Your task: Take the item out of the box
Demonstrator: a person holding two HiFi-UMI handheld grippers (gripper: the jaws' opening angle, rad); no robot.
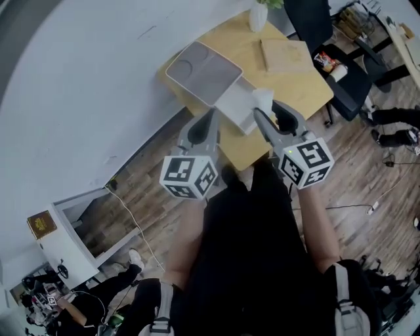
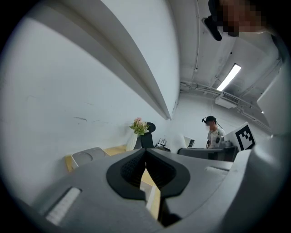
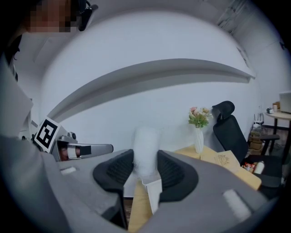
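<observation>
Over the wooden counter (image 1: 292,82), one white box (image 1: 233,105) lies with its single lid (image 1: 203,71) thrown back, which leaves the inside open to reach. Two tongs hang above it. The left tongs (image 2: 145,157) are closed together on nothing, perhaps free to steady the box. The right tongs (image 3: 145,167) stand wide, pinching the one white padded item (image 3: 145,141) above the box, seemingly clear of it. One vase (image 1: 258,16) stands at the far edge.

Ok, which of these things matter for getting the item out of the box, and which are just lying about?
Job: white item, clamped in the right gripper; open white box; left gripper, shut and empty.
Lying about: vase of flowers; brown board; black chair.
</observation>
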